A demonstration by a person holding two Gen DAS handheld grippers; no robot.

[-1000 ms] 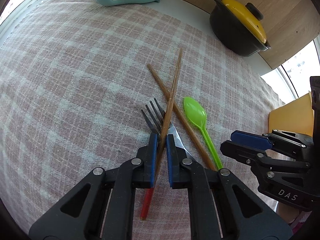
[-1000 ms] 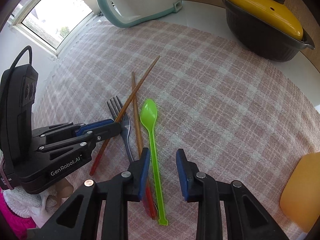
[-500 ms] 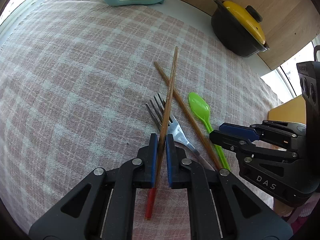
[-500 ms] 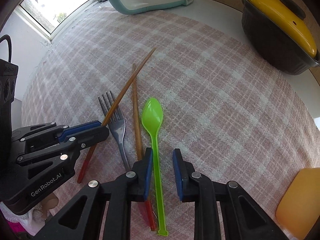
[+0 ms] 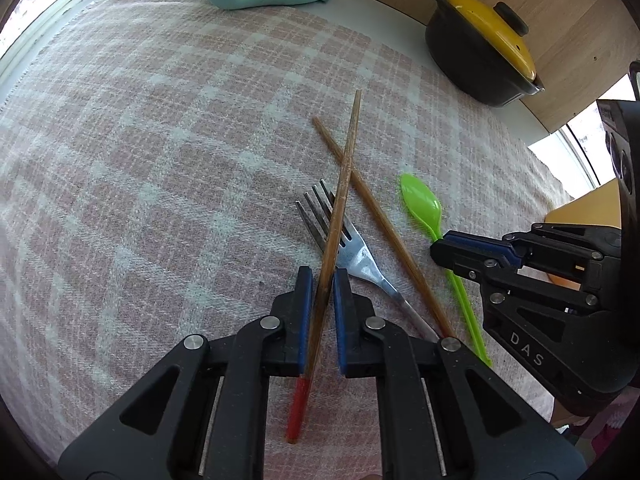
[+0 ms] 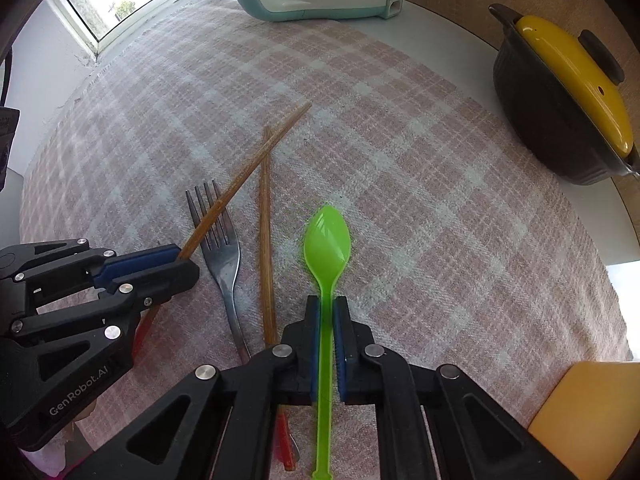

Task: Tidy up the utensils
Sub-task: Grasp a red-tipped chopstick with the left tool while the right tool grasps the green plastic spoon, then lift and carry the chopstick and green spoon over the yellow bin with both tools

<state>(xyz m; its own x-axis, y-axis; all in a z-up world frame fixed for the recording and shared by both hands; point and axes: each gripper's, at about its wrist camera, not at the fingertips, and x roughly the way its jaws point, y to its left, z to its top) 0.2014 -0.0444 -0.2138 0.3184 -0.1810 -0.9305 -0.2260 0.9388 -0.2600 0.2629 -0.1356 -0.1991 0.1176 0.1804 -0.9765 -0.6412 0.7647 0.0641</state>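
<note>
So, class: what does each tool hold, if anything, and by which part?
The left tool grips a wooden chopstick along its shaft, just above the red end. The right tool grips the green spoon by its handle, just below the bowl.

Left tool (image 5: 319, 280): matte black plastic linkage arms with triangular cut-outs, silver round screw heads at the pivots, blue pads lining the inner faces of both fingers. White "GenRobot.AI" lettering on its side, seen from the right wrist view. Right tool (image 6: 324, 308): same black build, blue pads, silver screws; white "DAS" lettering on its side, black camera housing behind.
</note>
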